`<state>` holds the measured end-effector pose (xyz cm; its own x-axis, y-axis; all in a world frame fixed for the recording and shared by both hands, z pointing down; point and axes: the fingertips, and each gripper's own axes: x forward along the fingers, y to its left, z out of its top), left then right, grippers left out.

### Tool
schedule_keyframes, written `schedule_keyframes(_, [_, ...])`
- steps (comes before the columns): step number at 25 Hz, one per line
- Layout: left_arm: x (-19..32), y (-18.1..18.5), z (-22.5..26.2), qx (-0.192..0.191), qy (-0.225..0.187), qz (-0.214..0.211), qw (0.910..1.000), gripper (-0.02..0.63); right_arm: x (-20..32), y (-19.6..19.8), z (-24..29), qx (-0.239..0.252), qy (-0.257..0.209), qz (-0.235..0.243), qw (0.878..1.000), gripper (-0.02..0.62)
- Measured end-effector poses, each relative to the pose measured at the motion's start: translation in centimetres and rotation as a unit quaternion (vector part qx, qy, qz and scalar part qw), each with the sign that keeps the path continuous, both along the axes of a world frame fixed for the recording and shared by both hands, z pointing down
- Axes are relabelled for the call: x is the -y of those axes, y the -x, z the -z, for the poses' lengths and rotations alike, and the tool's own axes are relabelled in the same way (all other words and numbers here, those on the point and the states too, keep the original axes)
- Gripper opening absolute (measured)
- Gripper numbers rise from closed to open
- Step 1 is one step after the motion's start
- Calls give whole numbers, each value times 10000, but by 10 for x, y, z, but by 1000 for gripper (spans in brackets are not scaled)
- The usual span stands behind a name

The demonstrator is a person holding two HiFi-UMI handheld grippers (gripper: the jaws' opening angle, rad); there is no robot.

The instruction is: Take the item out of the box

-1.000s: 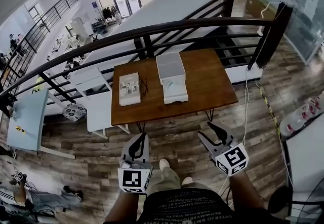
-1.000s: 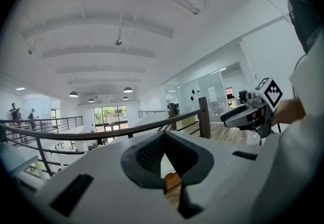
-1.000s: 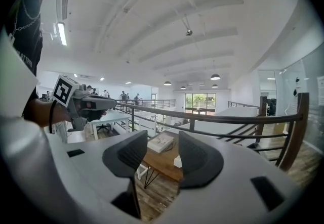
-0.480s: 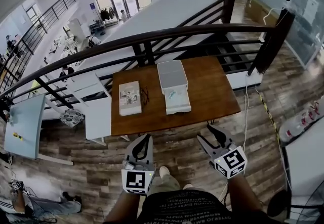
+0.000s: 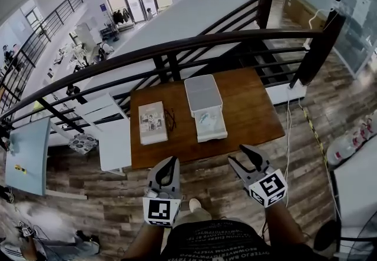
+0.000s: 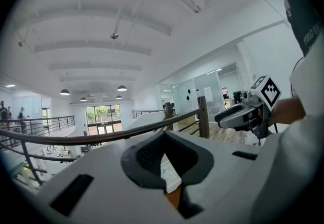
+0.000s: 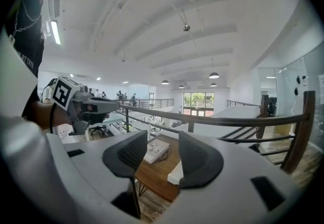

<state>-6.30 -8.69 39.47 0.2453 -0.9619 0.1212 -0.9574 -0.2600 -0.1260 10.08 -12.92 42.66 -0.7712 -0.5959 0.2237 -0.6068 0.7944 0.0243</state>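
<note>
Head view: a brown worktop stands in front of a dark railing. Both grippers hang low on the near side of it and do not touch it.
Box: the white box lies open near the middle of the worktop. Its lid is flipped back on the far side.
Item: the item lies inside the open half. It is pale with a bit of blue-green, and it is too small to say what it is.
Long way of the box: it runs from the near edge toward the railing. The open half is closest to the person.
Other things: a flat book lies left of the box, with a small dark thing between them.
Left gripper: its tips are pressed together with nothing in them. The left gripper view shows just a thin peek of the box past them.
Right gripper: its jaws are wide apart and empty. The right gripper view shows only the worktop between them.
Which way: the box lies ahead, between the two grippers and well apart from both.
Nearer: the Right gripper looks a little closer, and it is the one ready to grab.
Next move: most likely a reach forward and down into the open half.
</note>
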Motion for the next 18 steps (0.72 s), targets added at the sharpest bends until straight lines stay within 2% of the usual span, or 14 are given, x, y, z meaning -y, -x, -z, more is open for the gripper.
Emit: schedule_keyframes(18, [62,91,8,-108,-198,-251,9994,5,56,90,17,-121,-186,-164,9996,192])
